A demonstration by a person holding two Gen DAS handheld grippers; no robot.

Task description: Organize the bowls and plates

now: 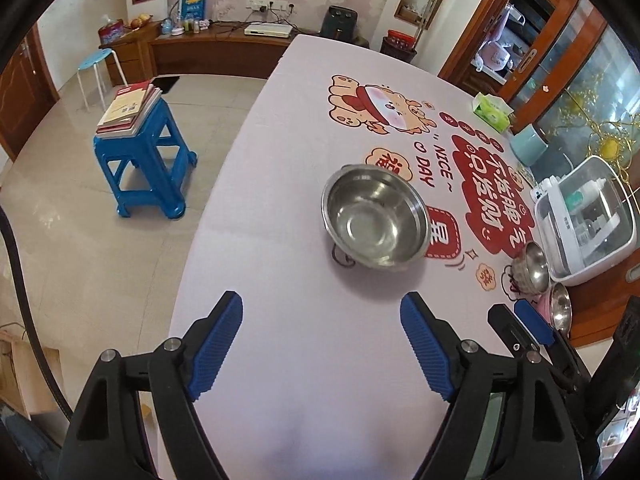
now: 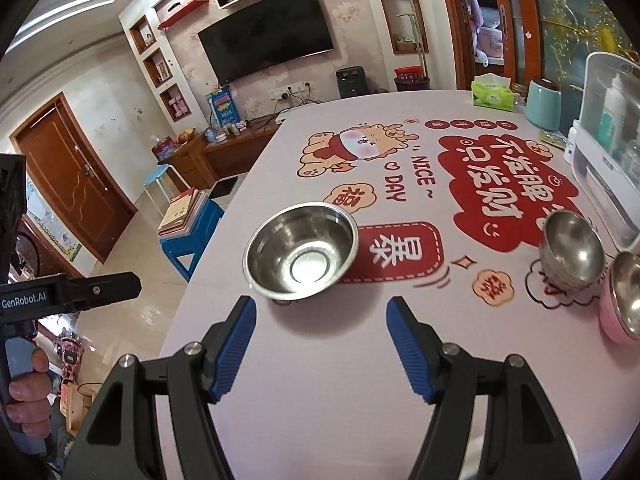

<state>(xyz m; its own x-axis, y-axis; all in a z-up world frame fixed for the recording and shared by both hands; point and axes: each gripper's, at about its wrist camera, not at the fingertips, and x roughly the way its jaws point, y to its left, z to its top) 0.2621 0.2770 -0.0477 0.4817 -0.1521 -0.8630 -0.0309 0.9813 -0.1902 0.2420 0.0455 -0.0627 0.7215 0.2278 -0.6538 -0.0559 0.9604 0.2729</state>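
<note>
A large steel bowl stands upright on the printed tablecloth, just ahead of both grippers. My left gripper is open and empty, short of the bowl. My right gripper is open and empty, close to the bowl's near rim. A smaller steel bowl stands to the right. A pink bowl with a steel liner stands beside it. The right gripper's fingers show at the left wrist view's right edge.
A white plastic storage box stands at the table's right side. A teal canister and a green tissue box stand farther back. A blue stool with books stands left of the table edge.
</note>
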